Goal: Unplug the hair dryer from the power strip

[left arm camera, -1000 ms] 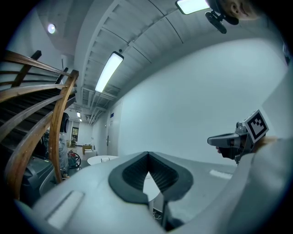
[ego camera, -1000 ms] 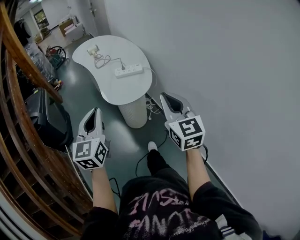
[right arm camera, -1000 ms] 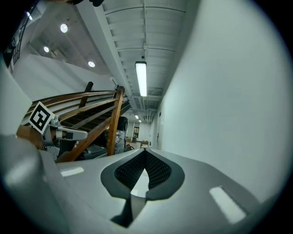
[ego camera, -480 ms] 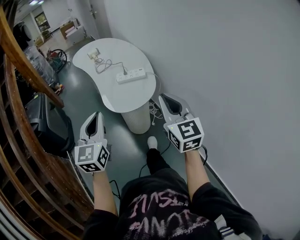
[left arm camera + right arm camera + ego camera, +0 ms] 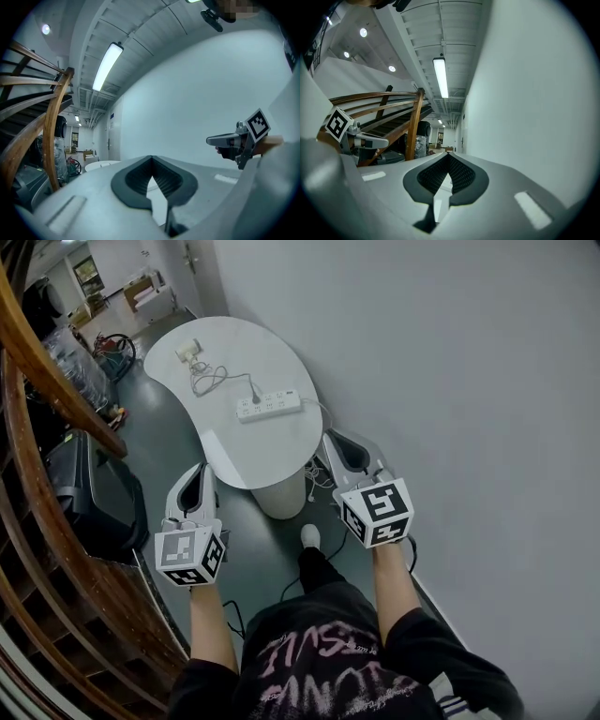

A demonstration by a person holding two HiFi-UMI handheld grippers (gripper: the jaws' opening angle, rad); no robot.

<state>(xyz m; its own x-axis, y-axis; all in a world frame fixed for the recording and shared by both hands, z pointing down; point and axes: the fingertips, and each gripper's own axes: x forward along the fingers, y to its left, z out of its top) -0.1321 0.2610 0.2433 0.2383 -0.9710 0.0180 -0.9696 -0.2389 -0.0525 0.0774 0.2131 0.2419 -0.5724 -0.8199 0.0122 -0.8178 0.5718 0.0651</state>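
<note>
Table [image 5: 281,451] now nearer: approach stage, no contact. Left gripper [image 5: 195,474] and right gripper [image 5: 336,444]: jaws together, empty. Hair dryer [image 5: 188,352] at 11 o'clock, cord [image 5: 212,380] plugged into power strip [image 5: 269,406] at 12 o'clock.

L gripper [image 5: 151,160] jaws together, empty; table [image 5: 101,165] ahead.

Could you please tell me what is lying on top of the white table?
On the white table lie a white power strip and a small hair dryer, whose cord runs to a dark plug in the strip. Nothing covers them from the head view.
</note>
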